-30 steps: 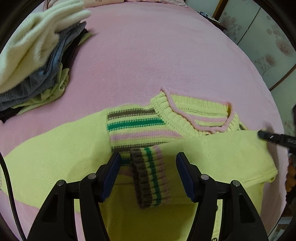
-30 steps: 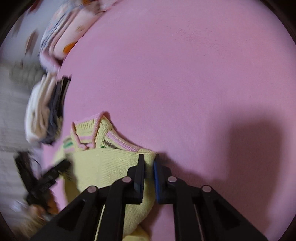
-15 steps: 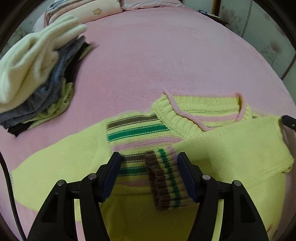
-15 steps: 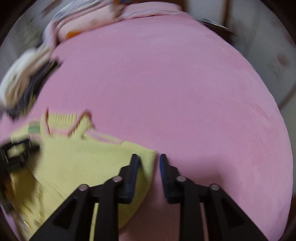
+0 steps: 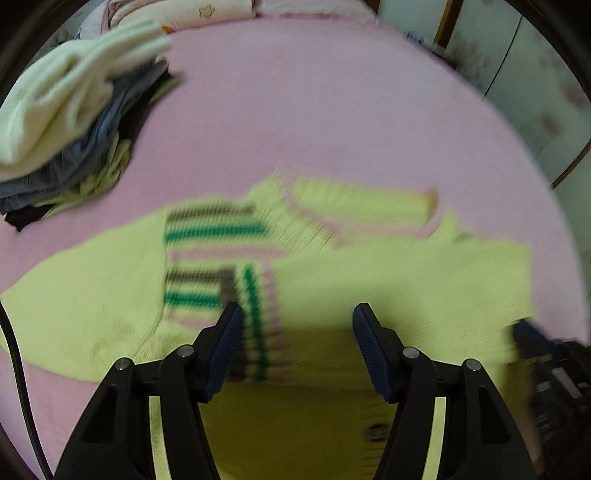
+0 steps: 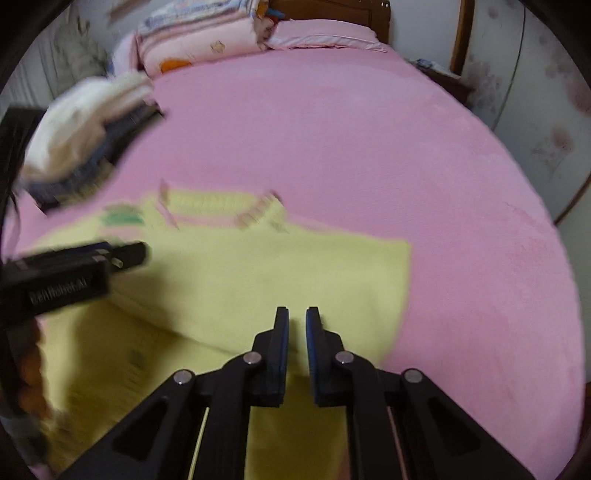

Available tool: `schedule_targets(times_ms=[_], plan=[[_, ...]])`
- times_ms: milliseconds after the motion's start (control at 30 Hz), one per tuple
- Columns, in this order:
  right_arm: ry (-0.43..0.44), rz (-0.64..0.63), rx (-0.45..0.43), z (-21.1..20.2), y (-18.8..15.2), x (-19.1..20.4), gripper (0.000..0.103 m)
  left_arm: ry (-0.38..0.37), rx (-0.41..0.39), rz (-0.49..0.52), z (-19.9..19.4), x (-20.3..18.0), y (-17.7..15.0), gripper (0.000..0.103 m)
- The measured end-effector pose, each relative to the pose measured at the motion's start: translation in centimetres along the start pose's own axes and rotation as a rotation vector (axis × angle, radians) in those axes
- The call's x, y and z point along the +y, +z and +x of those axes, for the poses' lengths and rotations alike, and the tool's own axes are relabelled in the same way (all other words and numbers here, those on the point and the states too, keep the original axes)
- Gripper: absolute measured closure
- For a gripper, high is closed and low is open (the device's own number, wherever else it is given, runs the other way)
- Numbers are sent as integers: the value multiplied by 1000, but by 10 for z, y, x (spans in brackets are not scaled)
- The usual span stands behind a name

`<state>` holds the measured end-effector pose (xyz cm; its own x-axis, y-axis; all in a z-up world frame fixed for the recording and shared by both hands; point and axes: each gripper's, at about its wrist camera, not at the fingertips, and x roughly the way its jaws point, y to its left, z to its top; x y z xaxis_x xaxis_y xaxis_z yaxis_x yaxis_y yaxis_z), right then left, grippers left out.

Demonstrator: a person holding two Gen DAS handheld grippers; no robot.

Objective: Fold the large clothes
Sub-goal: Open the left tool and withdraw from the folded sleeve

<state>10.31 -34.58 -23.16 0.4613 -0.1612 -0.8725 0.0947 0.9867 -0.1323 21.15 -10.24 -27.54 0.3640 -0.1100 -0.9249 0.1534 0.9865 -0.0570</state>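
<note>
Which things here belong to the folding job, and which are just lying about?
Job in hand:
yellow-green sweater
its striped cuff
left claw
right claw

Lying about:
clothes pile
pillows
pink bed cover

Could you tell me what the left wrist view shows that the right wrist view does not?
Only the left wrist view shows the sweater's striped cuff folded across the chest, the striped shoulder panel, and the left gripper with its jaws apart over the fabric.

Only the right wrist view shows the pillows, the wooden headboard, and the right gripper with nothing visible between its narrow-set jaws.

Both show the yellow sweater, the pink bed cover and the pile of clothes.
</note>
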Motion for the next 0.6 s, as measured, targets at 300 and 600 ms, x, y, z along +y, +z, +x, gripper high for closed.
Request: schedule_targets(times_ms=[300,600], plan=[[59,129,-4,-14,-21,-45,100,-13,-6,-10,-11,11,-4,41],[48,174,-28,-61,-19,-63,99,-15,-51,-17,-81,10,-4,30]])
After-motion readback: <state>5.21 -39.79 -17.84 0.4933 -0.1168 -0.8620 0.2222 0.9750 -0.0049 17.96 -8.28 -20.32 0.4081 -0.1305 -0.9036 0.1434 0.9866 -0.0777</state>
